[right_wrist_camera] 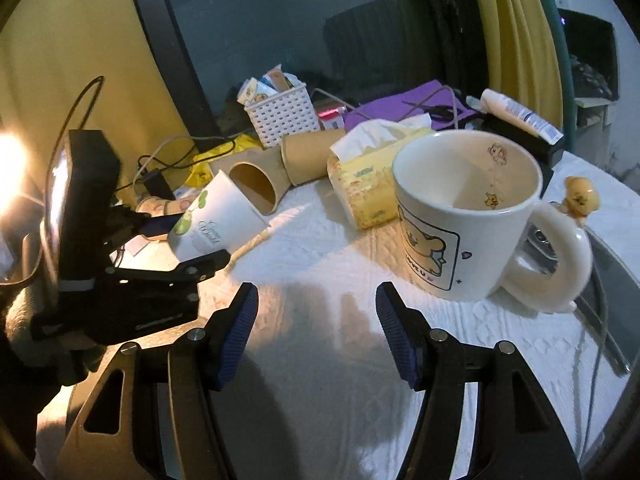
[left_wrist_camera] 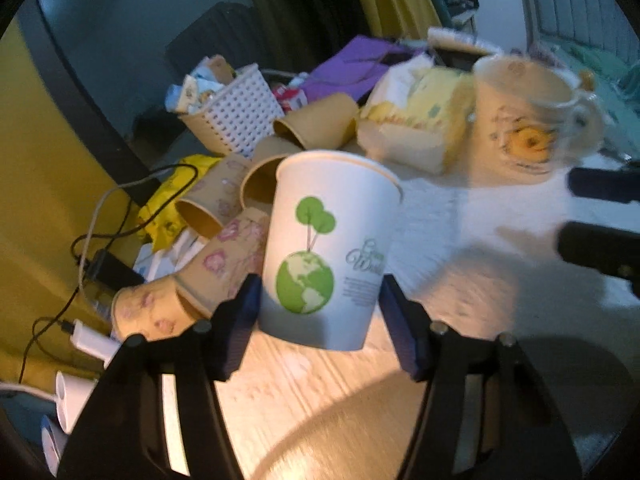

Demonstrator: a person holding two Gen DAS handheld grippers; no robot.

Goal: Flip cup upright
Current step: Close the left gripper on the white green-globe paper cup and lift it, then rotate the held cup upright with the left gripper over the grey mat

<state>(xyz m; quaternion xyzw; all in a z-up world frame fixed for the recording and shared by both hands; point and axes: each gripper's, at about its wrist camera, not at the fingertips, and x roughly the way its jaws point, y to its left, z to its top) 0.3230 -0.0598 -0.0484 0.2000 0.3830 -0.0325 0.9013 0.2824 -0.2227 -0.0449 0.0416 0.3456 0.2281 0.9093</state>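
A white paper cup (left_wrist_camera: 328, 252) with a green globe and tree print sits between the blue pads of my left gripper (left_wrist_camera: 318, 328), mouth up and slightly tilted, just above the table. In the right wrist view the same cup (right_wrist_camera: 216, 220) leans to the right in the left gripper (right_wrist_camera: 192, 248) at the left. My right gripper (right_wrist_camera: 316, 336) is open and empty over the white cloth (right_wrist_camera: 320, 264), in front of a white ceramic mug (right_wrist_camera: 468, 216) that stands upright.
Several brown and floral paper cups (left_wrist_camera: 224, 256) lie on their sides behind the held cup. A white perforated basket (left_wrist_camera: 236, 120), a yellow tissue pack (left_wrist_camera: 420, 120), purple paper (right_wrist_camera: 400, 108), a tube (right_wrist_camera: 520, 114) and cables (left_wrist_camera: 92, 232) crowd the back and left.
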